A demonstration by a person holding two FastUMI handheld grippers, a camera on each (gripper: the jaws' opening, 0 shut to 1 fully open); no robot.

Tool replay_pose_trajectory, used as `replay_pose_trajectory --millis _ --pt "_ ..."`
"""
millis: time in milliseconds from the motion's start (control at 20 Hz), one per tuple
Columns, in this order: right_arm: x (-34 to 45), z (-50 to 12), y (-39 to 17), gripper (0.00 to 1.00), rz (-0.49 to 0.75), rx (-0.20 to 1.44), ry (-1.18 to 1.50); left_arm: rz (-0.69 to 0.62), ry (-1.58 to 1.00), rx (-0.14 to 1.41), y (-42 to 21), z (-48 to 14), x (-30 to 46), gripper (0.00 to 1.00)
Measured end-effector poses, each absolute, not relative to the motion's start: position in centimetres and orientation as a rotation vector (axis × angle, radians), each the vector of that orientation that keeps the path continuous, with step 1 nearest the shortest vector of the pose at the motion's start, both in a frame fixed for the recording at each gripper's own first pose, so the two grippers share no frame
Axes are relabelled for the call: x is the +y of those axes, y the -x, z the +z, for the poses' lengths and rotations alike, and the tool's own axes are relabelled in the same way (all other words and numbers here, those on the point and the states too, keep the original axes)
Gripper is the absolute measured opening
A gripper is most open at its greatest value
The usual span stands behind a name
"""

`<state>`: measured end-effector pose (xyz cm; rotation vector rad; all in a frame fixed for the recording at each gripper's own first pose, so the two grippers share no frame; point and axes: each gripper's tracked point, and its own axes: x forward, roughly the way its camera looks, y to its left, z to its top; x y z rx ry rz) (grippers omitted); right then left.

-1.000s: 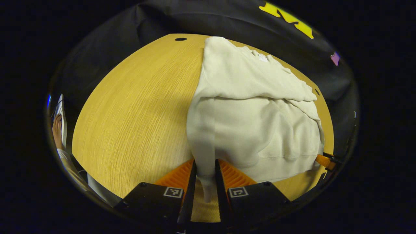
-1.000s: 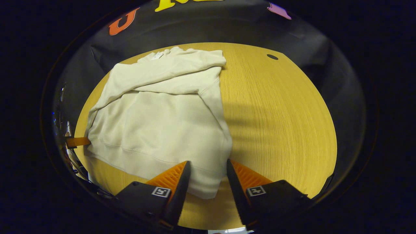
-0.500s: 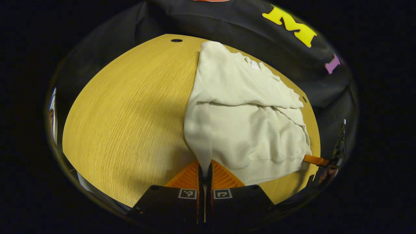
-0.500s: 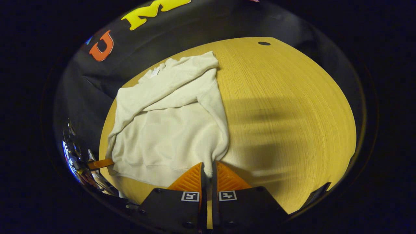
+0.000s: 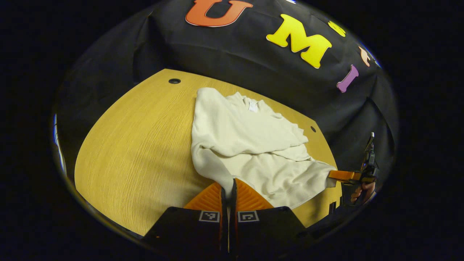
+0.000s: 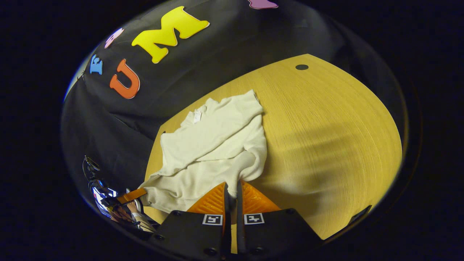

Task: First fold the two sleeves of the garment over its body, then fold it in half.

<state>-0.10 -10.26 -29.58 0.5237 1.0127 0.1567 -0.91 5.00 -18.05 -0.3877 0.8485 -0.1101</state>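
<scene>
In the left gripper view, my left tool is closed tight on the near hem corner of the garment, the fabric pinched between both fingers and rising off the tabletop. The garment lies on the tabletop's far right part, its collar toward the booth wall, both sleeves already lying folded across its body. Off at the garment's other hem corner I can see my right tool gripping the cloth, with my hand behind it. The risk I see here is uneven lift: if one corner gets ahead of the other, the hem will skew and the halfway fold will land crooked.

In the right gripper view, my right tool is likewise clamped shut on its hem corner of the garment, the cloth bunched just above the fingers. My left tool shows at the garment's far hem corner. The hem sags between the two grips, so if I carry it toward the collar without keeping it taut, I judge the slack could drag and roll under. The folded sleeves also sit loose on the body; a quick swing could flick them open. Each pinch holds only a small bite of fabric, so a sharp pull might slip a corner free.
</scene>
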Motion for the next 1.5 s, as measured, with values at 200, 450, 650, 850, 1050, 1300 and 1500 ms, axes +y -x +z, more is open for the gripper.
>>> replay_pose_trajectory --millis 200,450,650,850,1050,1300,1500 --pt "-8.8 -24.3 -4.6 0.07 0.229 0.930 -0.545 -0.153 0.394 0.762 -4.3 -14.7 4.6 0.04" --pt "-6.9 -18.7 -12.0 0.05 0.295 0.842 -0.564 -0.200 0.405 0.684 -9.5 -11.0 5.8 0.04" --pt "-6.0 -16.6 -18.3 0.05 0.302 0.819 -0.610 -0.188 0.471 0.664 -15.8 -9.1 6.8 0.04" --pt "-6.7 -20.5 -24.6 0.06 0.240 0.842 -0.686 -0.142 0.551 0.699 -21.4 -12.5 7.9 0.04" --pt "-8.0 -27.1 -28.4 0.07 0.164 0.878 -0.737 -0.096 0.612 0.724 -25.2 -17.5 8.7 0.04" --pt "-8.0 -32.9 -32.0 0.07 0.166 0.858 -0.708 -0.047 0.634 0.688 -29.6 -22.3 9.2 0.04" --pt "-7.6 -37.6 -33.9 0.07 0.128 0.879 -0.670 -0.002 0.559 0.708 -31.7 -27.3 9.4 0.04"
